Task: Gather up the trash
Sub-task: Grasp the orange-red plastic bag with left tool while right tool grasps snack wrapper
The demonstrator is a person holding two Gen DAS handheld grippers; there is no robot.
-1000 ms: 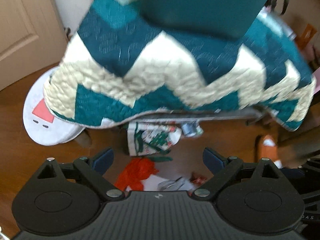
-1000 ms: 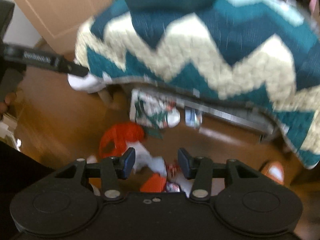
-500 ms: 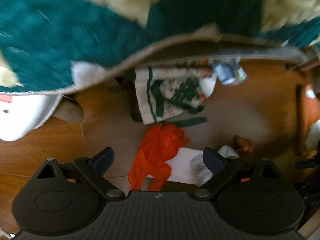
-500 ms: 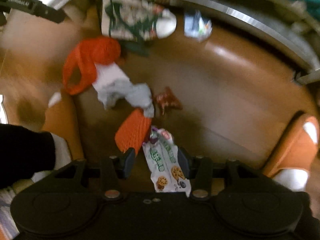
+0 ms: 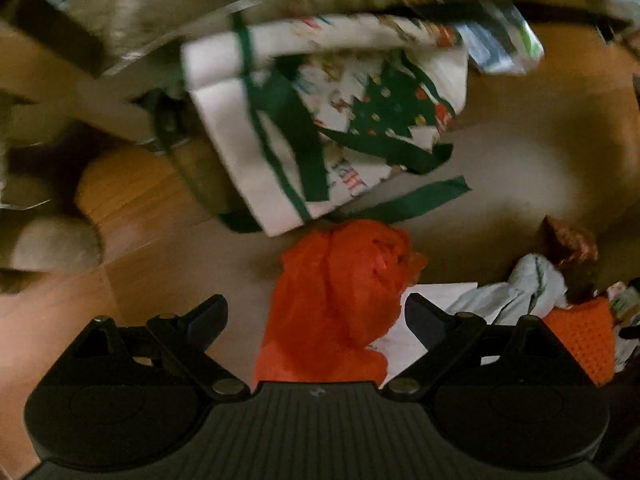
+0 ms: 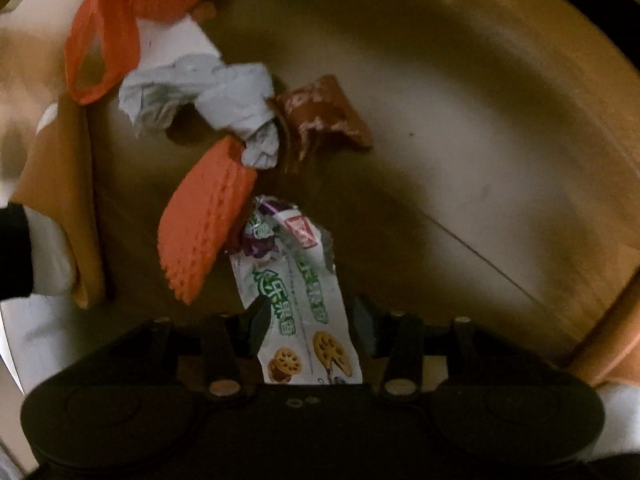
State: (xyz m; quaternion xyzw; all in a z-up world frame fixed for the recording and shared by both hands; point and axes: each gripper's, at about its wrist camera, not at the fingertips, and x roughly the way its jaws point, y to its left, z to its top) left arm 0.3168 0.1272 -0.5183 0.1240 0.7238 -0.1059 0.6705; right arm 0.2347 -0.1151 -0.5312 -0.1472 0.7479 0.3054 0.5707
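Note:
Trash lies on a wooden floor. In the left wrist view my left gripper [image 5: 314, 316] is open, pointing down over a crumpled orange plastic bag [image 5: 340, 292] that lies between its fingers without being pressed. In the right wrist view my right gripper [image 6: 310, 320] is open low over a white snack wrapper [image 6: 304, 304] with green print, which lies between the fingers. Beside the wrapper are an orange mesh piece [image 6: 204, 224], crumpled white paper [image 6: 224, 100], a brown wrapper [image 6: 320, 116] and the orange plastic bag [image 6: 112, 40].
A white tote bag [image 5: 320, 120] with green straps and a Christmas-tree print lies beyond the orange bag, partly under a bed frame [image 5: 168, 36]. A crumpled packet [image 5: 504, 48] is at its right. Orange slippers [image 6: 60, 184] flank the trash.
Both grippers have dropped from above the quilted bed down close to the floor. The orange bag now sits between the left fingers and the snack wrapper between the right ones.

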